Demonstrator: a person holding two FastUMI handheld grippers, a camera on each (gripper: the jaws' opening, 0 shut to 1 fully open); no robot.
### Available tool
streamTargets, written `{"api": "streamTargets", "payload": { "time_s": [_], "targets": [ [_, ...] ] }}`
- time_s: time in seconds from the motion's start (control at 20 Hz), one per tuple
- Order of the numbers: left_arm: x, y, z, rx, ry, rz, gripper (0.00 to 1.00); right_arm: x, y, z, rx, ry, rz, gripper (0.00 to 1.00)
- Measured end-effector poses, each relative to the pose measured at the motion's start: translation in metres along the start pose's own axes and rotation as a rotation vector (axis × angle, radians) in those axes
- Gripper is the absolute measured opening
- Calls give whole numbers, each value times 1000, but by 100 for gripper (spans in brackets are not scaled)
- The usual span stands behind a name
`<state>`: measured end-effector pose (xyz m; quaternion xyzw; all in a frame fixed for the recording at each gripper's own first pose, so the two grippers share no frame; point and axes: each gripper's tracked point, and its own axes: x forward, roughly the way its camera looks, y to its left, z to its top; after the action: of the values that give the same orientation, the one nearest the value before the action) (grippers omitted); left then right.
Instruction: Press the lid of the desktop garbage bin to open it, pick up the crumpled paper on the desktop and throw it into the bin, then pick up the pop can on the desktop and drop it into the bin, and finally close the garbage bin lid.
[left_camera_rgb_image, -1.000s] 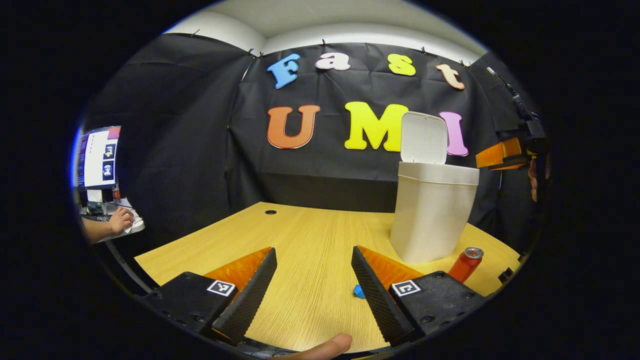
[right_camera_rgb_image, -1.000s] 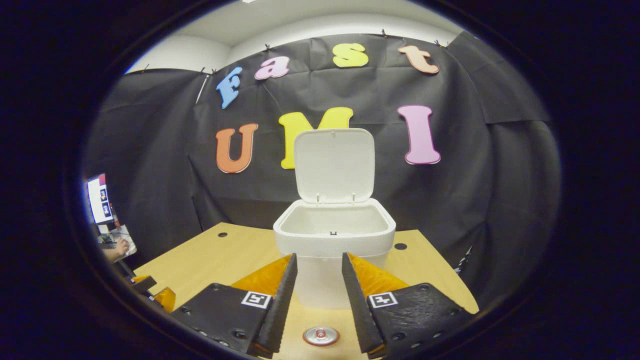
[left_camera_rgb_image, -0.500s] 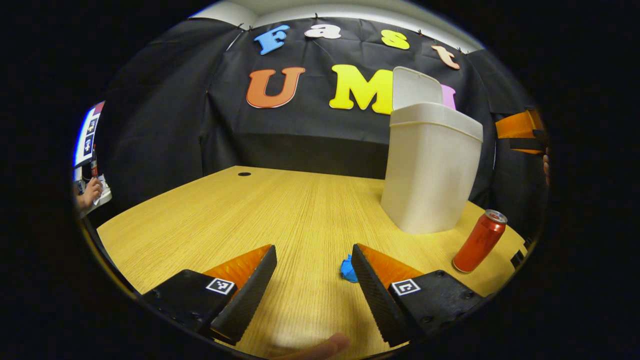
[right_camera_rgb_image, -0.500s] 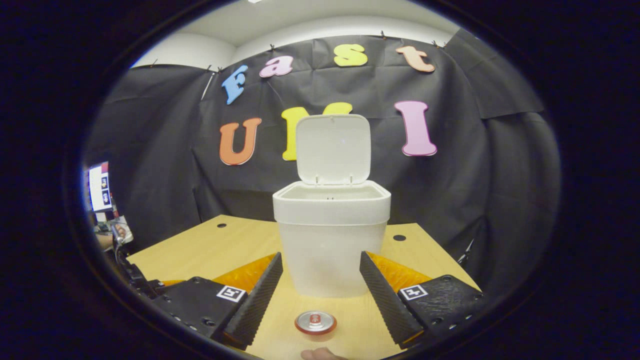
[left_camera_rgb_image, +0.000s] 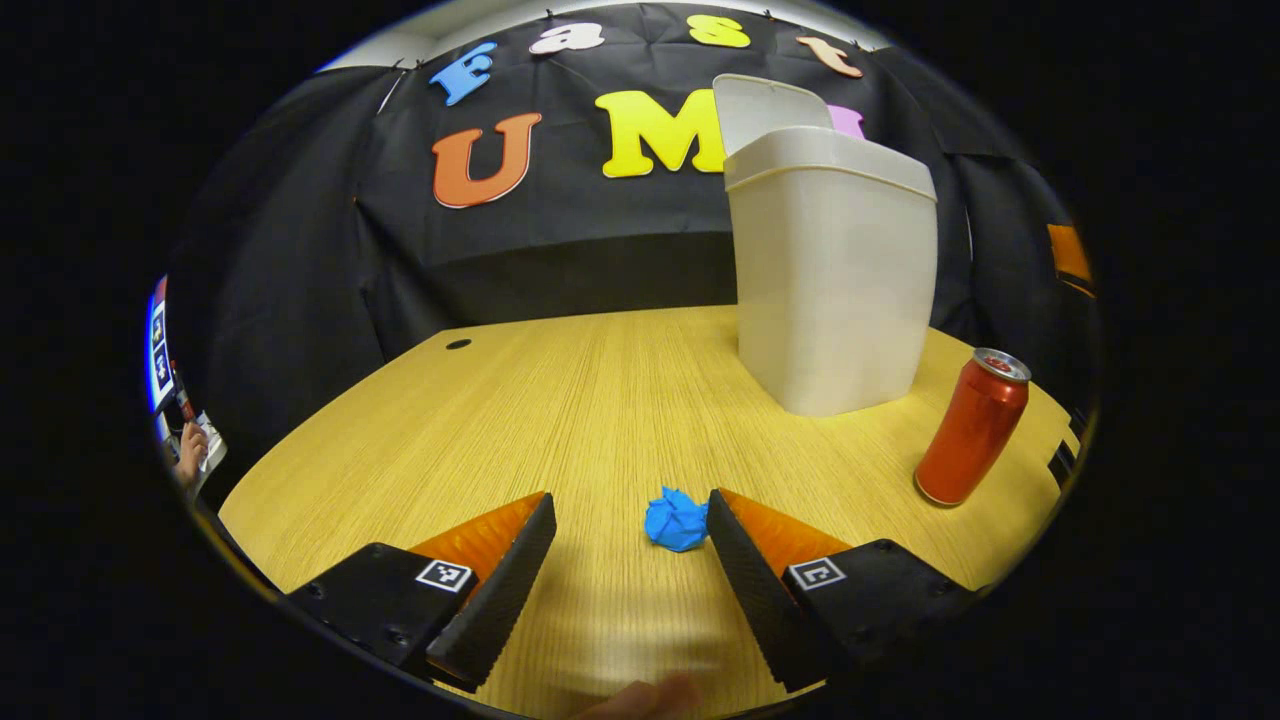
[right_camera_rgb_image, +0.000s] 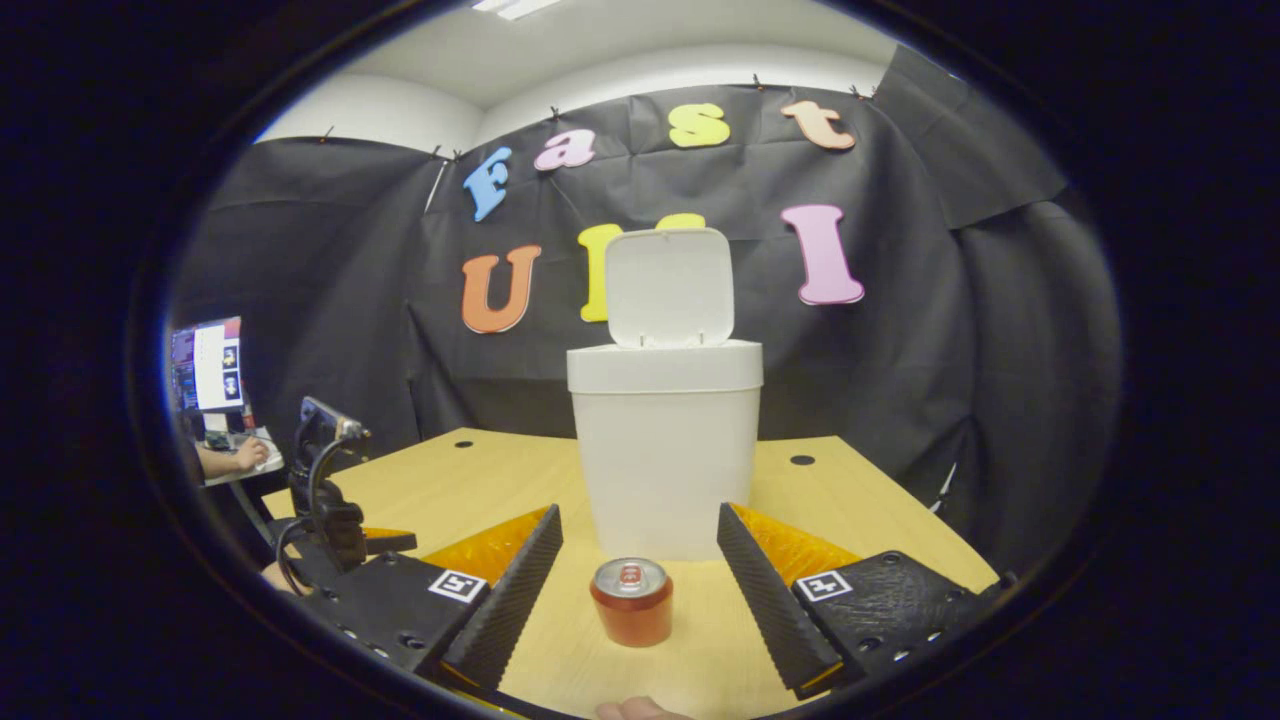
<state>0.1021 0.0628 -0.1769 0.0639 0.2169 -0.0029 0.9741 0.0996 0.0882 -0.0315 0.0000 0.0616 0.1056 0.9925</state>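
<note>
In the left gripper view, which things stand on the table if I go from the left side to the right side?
Crumpled paper → garbage bin with its lid standing open → pop can, upright near the table edge.

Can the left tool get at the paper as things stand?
Probably yes. The left tool is open, and the paper lies on bare table just inside its right finger, nothing between; a slight shift right would centre it.
</note>
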Motion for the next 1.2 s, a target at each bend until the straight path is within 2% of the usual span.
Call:
{"api": "streamTargets", "payload": {
  "time_s": [0.1, 0.3, 0.45, 0.5, 0.55, 0.6, 0.65, 0.75, 0.9, 0.95, 1.0, 1.2],
  "targets": [
    [11, -12, -5, -5, 41, -51, 99, -3, -13, -1, 8, -11, -14, 96],
    [20, -18, -16, 39, 169, -69, 99, -3, -32, -12, 71, 3, -42, 96],
    [31, -23, -8, 28, 173, -80, 98, -1, -35, -13, 76, 3, -50, 95],
    [32, -23, -5, 24, 177, -78, 97, 0, -38, -17, 73, 14, -66, 92],
    [33, -23, -1, 20, 177, -77, 97, 2, -39, -23, 77, 30, -78, 96],
    [33, -22, 2, 10, 180, -79, 97, 3, -36, -29, 89, 50, -86, 92],
    [31, -23, 4, -9, 187, -84, 94, 4, -32, -37, 106, 66, -89, 95],
    [27, -24, 11, -15, 185, -86, 87, 5, -17, -49, 126, 91, -83, 95],
    [24, -24, 26, -7, 181, -85, 87, 13, 3, -69, 70, 124, -79, 96],
    [14, -26, 5, -7, 184, -85, 86, 17, 6, -77, 49, 133, -76, 93],
    [24, -26, 15, -11, 184, -88, 87, 20, 6, -82, 39, 140, -78, 96],
    [25, -23, 23, -14, 186, -78, 86, 39, 0, -105, 63, 180, -94, 96]
  ]
}}
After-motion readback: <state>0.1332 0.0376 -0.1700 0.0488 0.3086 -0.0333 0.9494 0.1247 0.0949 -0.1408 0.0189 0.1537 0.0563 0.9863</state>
